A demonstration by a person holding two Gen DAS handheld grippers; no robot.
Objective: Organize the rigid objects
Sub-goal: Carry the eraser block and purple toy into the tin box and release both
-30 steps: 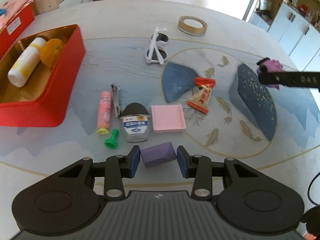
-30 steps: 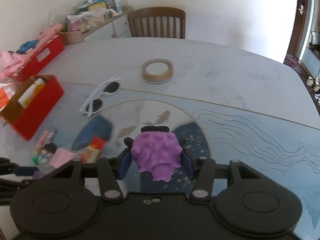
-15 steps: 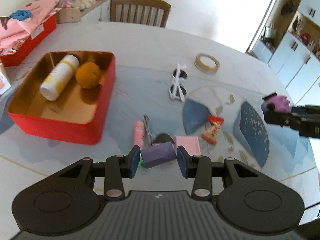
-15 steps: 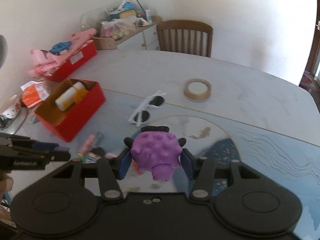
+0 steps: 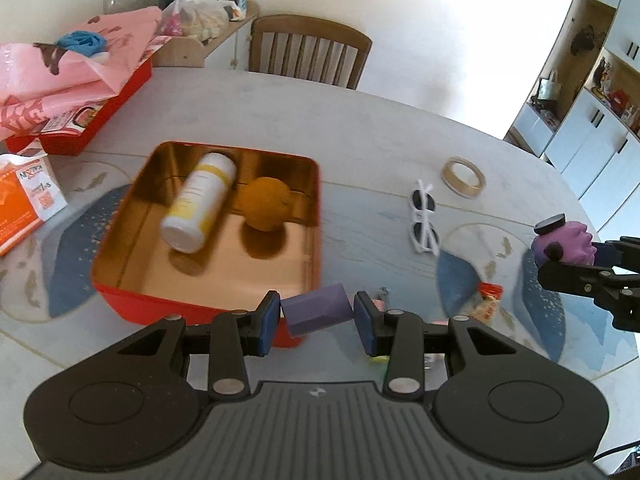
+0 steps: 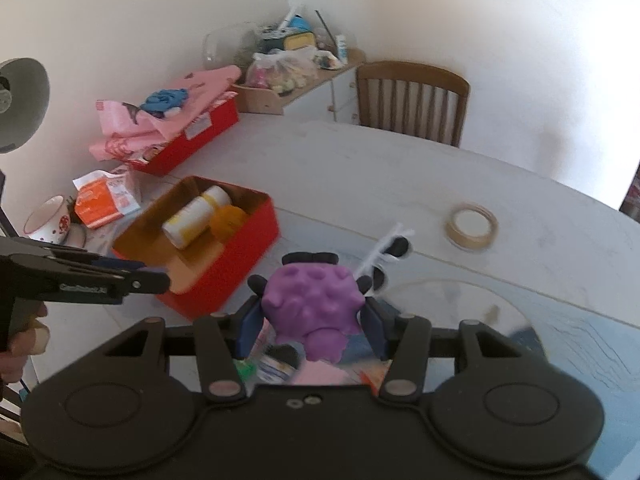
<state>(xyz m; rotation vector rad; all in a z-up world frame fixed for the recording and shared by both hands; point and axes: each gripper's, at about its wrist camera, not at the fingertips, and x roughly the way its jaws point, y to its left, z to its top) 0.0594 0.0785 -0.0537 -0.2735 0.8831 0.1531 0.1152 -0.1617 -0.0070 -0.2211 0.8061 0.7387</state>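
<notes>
My left gripper (image 5: pixel 316 320) is shut on a purple block (image 5: pixel 318 314) and holds it in the air by the near right corner of the open red tin (image 5: pixel 120 296). The tin holds a white and yellow bottle (image 5: pixel 200 202) and an orange (image 5: pixel 266 210). My right gripper (image 6: pixel 312 330) is shut on a purple knobbly toy (image 6: pixel 314 306) above the table, right of the tin (image 6: pixel 224 276). The toy also shows at the right of the left wrist view (image 5: pixel 566 242).
White sunglasses (image 5: pixel 424 222) and a tape roll (image 5: pixel 463 178) lie right of the tin. Small items (image 6: pixel 280 364) lie under the right gripper. A second red box with pink cloth (image 5: pixel 76 80), an orange packet (image 5: pixel 28 200), a mug (image 6: pixel 48 220) and a chair (image 5: pixel 308 54) surround the table.
My left gripper lifted the purple block off the table and carried it left to the red tin. My right gripper moved left with the purple toy, toward the tin.
</notes>
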